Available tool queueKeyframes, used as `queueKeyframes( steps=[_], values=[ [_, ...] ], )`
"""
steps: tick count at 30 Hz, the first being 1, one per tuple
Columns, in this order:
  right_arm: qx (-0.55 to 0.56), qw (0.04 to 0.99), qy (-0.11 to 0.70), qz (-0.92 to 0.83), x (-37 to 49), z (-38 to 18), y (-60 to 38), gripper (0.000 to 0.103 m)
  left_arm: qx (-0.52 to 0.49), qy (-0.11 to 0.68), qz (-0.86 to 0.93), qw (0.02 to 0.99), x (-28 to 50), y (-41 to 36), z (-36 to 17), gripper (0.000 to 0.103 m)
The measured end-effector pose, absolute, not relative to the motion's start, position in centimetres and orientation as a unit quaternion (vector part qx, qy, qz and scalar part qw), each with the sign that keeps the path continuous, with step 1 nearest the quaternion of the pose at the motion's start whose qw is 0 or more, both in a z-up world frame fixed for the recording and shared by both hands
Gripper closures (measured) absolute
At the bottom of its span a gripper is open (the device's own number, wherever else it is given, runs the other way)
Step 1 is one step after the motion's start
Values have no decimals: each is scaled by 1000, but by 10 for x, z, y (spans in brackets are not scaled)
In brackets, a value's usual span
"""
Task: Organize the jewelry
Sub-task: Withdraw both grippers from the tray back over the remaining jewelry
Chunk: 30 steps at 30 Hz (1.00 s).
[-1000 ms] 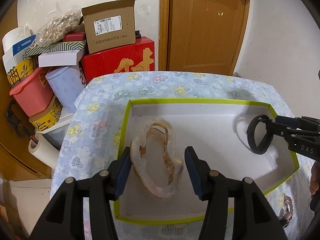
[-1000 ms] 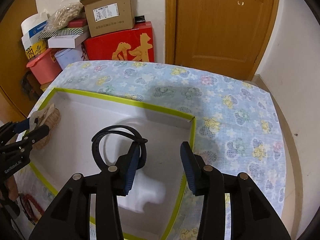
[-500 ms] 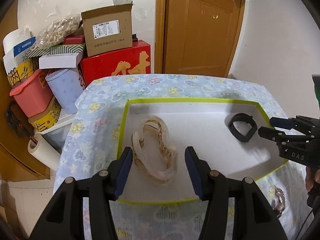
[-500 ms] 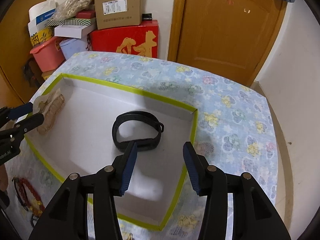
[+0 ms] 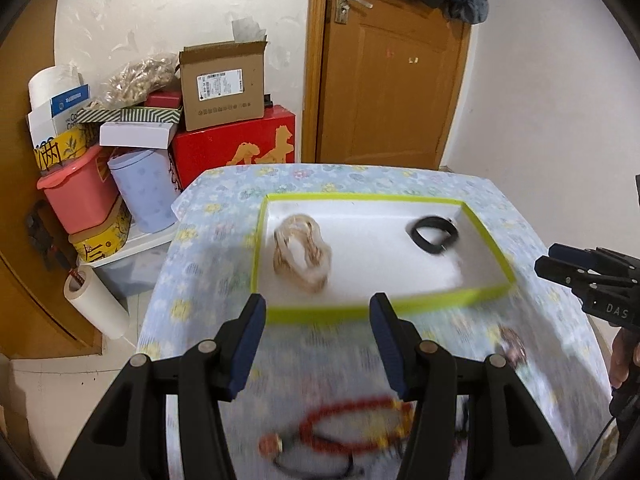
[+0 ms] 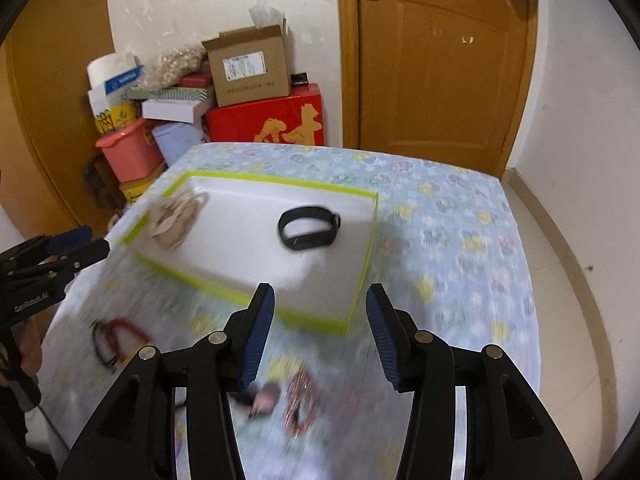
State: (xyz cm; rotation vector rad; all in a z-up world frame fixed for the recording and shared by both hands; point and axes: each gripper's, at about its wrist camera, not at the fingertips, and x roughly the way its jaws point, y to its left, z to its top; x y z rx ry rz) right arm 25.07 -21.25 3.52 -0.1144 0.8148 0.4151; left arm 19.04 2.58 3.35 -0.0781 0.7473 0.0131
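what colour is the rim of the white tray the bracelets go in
Lime green, running all around the tray rim. It shows best in the left wrist view.

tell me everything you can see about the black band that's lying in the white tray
The black band is a closed loop, matte and rubbery-looking, with a thicker flattened stretch along its near side, like a fitness band. It lies flat on the floor of the white tray, toward the end farthest from the pale bracelet. Nothing touches it but the tray floor; both grippers are clear of it.
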Motion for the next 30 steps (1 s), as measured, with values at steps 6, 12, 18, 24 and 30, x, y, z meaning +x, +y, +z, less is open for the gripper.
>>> queueKeyframes(
  steps=[6, 12, 18, 24, 30],
  values=[
    [-33, 896, 389, 212, 196, 31, -228, 54, -40, 361, -2, 932, 146, 24, 31, 47],
    [-11, 889, 394, 234, 154, 21, -238, 54, -48, 363, 3, 931, 108, 23, 24, 51],
    [-4, 879, 408, 247, 127, 8, -241, 54, -57, 372, 14, 926, 84, 25, 11, 56],
    [-6, 875, 419, 242, 116, 0, -242, 54, -61, 381, 10, 922, 74, 22, 2, 64],
    [-10, 874, 422, 241, 115, -5, -241, 54, -65, 384, -3, 921, 74, 15, -4, 66]
  ],
)
